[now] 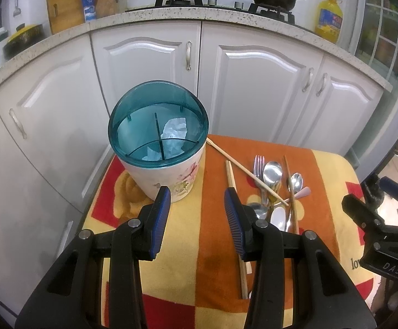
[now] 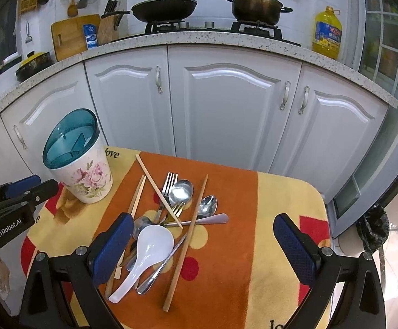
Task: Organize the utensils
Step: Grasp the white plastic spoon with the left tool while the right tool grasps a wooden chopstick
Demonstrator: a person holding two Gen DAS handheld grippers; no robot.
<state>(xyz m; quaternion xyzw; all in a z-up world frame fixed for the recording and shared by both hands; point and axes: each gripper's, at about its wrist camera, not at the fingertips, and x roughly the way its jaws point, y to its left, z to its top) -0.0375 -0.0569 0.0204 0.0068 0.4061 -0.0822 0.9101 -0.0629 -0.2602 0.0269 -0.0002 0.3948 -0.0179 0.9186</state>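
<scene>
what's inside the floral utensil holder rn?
Through the floral utensil holder's teal divider top, the left wrist view shows crumpled white paper across the compartments. No utensils visible inside. The bottom is partly hidden by the paper and tinted plastic.

Left gripper [image 2: 15,205] body reads "GenRobot.AI". Right gripper [image 1: 374,219] body reads "DAS". Blanket [image 2: 281,205] carries "love" near the utensil holder [image 2: 81,175]. Oil bottle [image 2: 327,31] label illegible.

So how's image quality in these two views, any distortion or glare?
Left wrist view: strong fisheye bending of the counter edge, dark vignette corners, glare on the holder's teal lid. Right wrist view: same bowing, sharp focus, bright highlights on the metal spoon.
</scene>
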